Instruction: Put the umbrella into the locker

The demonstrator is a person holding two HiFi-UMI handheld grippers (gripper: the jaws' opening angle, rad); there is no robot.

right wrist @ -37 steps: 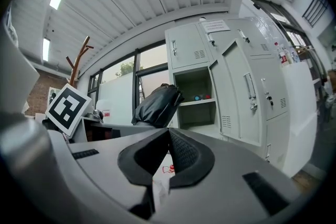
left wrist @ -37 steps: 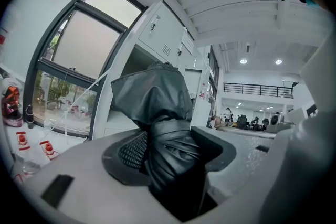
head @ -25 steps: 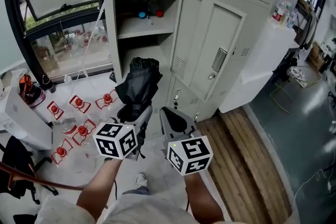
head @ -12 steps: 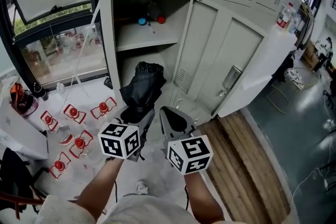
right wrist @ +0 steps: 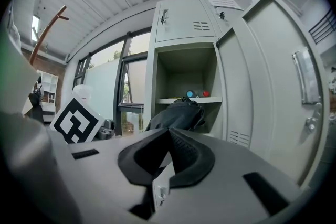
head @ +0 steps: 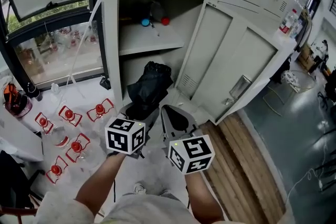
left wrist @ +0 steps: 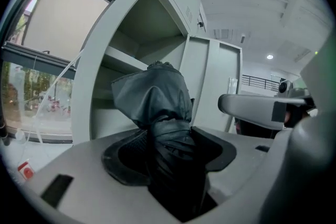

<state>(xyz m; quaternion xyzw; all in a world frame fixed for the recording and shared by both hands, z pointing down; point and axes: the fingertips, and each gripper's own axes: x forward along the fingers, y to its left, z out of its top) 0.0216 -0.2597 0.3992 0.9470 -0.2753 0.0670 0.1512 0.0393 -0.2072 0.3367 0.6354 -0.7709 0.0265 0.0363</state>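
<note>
Black folded umbrella [head: 149, 85], gripped at its lower end by left hand-held gripper [head: 138, 113], held in front of open locker [head: 111, 34] below its shelf [head: 139, 42], door [head: 231, 63] swung right, right hand-held gripper [head: 176, 119] closed, empty.

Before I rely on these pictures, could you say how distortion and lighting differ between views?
Head view: evenly daylit, locker edges bow mildly. Left gripper view: heavy fisheye, black corners, umbrella dark, window bright. Right gripper view: fisheye curves the locker door.

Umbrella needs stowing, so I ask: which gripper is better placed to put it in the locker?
Left. The left gripper is shut on the umbrella, facing the open locker; the right gripper is shut, empty.
</note>
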